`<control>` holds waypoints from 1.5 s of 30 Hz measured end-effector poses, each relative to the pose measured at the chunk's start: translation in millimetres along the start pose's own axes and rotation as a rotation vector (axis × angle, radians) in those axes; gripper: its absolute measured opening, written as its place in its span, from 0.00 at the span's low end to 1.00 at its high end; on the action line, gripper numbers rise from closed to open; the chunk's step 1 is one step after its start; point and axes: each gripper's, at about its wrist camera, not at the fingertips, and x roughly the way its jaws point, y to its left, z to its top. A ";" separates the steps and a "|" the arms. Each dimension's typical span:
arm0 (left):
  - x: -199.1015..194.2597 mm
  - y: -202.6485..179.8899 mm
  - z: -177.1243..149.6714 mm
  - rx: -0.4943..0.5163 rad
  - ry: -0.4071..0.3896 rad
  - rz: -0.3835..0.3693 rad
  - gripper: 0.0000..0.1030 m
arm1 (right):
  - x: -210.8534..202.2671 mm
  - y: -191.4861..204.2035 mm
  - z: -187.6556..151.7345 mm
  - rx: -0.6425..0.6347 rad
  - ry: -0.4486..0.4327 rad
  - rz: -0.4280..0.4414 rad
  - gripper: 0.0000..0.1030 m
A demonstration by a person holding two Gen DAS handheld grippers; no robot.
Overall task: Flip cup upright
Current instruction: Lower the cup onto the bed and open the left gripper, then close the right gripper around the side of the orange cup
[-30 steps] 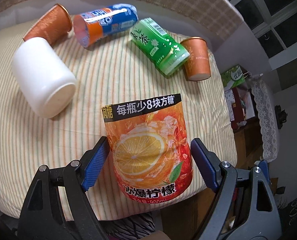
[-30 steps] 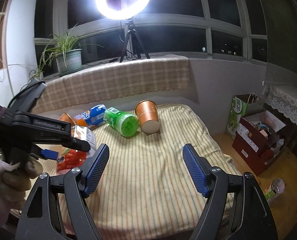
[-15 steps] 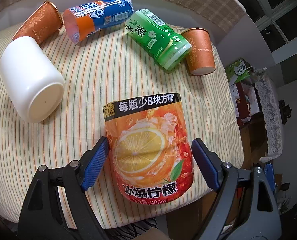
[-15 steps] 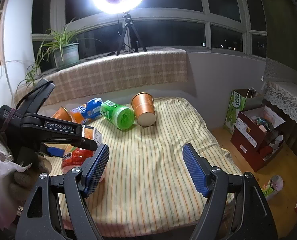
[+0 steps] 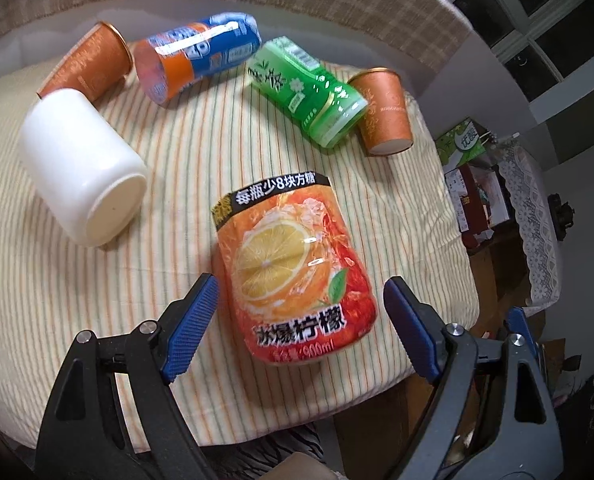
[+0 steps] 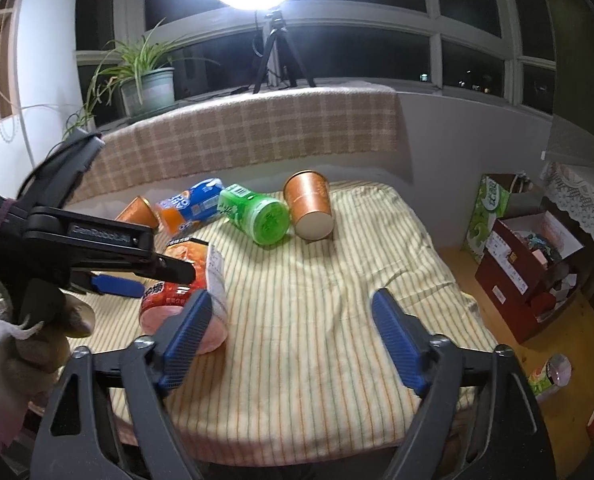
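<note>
**Orange cup on its side, between the L tongs**

L tongs (image 5: pixel 301 320) spread wide, gripping nothing. Orange cup (image 5: pixel 293 276) w/ lemon print lies on its side on the striped cloth (image 5: pixel 177 184), its near end between the blue pads (image 5: pixel 191 328), small gaps either side, not touching. R tongs (image 6: pixel 293 336) also released, over bare cloth; orange cup (image 6: pixel 193 292) just beyond the L pad, off to the left, L tongs (image 6: pixel 117 276) above it. Farther left: white jar (image 5: pixel 81 168) on its side. Back row, all lying down: paper cup (image 5: pixel 89 64), blue can (image 5: pixel 197 56), green bottle (image 5: pixel 309 96), 2nd paper cup (image 5: pixel 385 112) touching the bottle.
</note>
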 end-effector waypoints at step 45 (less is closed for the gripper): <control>-122.1 114.6 -107.9 -0.023 -0.289 0.239 0.84 | 186.5 55.8 56.4 0.019 0.745 0.485 0.80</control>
